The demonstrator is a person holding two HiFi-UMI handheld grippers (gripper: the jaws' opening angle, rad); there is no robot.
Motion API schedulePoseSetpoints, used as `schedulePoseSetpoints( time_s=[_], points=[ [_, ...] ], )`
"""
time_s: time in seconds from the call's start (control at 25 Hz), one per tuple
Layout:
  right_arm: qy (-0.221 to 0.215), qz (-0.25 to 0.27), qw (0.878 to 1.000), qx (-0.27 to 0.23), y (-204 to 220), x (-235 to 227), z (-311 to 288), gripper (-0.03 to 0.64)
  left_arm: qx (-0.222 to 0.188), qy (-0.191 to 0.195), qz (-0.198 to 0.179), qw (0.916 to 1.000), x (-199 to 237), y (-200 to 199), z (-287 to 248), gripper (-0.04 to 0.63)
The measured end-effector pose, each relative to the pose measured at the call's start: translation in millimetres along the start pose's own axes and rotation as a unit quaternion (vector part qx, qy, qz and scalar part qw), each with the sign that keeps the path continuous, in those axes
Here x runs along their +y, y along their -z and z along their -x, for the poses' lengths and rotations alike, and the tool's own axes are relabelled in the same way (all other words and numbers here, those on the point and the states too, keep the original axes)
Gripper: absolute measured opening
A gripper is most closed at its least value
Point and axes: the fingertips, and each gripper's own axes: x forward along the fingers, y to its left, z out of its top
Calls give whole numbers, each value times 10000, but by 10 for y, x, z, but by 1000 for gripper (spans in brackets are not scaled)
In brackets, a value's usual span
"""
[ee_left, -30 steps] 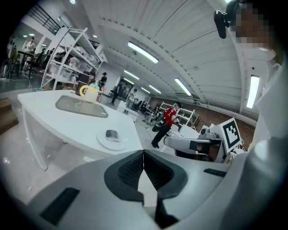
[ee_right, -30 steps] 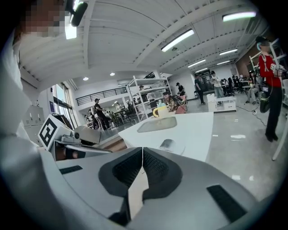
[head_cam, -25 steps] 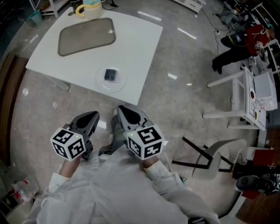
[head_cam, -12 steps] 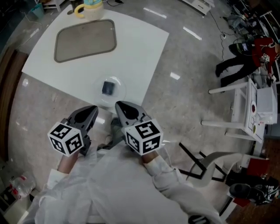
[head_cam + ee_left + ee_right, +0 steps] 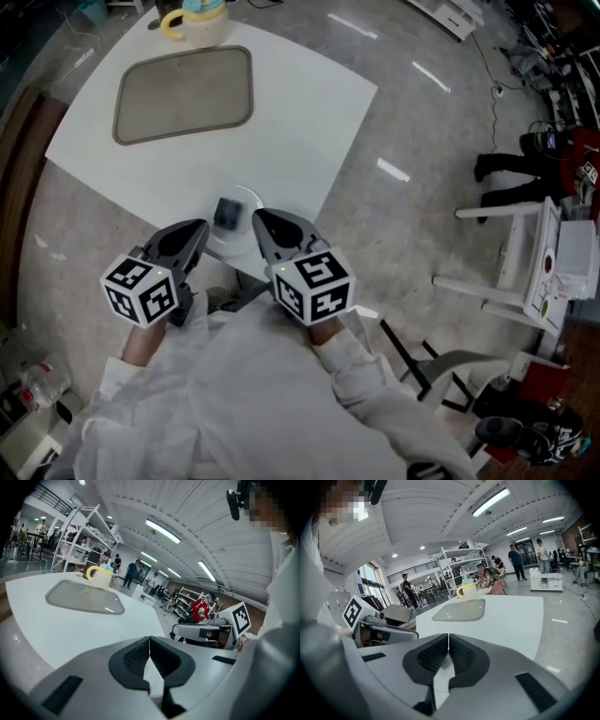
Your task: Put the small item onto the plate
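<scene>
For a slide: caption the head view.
Left gripper and right gripper, both shut, beside a dark item on a plate.

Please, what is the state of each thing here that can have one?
left gripper: shut, empty.
right gripper: shut, empty.
small dark item: lying on the plate.
plate: near the table edge, holding the item.
tray: flat, empty.
mug: upright.

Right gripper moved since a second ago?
Yes. The right gripper advanced toward the table: its tip now overlaps the near edge beside the plate; earlier it was over floor.
</scene>
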Motion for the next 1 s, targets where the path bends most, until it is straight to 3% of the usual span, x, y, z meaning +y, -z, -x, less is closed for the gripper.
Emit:
schedulePoseSetpoints(
  time_s=[0.28,0.6,0.8,1.0],
  points=[
    [128,-222,9996,96,1,-287,-78,17,33,-159,198,9997,83,-25,-117,11],
    [297,-306,9990,125,28,-227,-140,17,151,-147,296,9993,272,-56,-64,11],
    [482,-468,9977,38,-26,-206,-105,17,310,41,186,9993,243,-108,-22,11],
    [525,-725,9960,58,25,-138,-137,17,707,-85,-133,9974,293,-14,8,11]
  ],
)
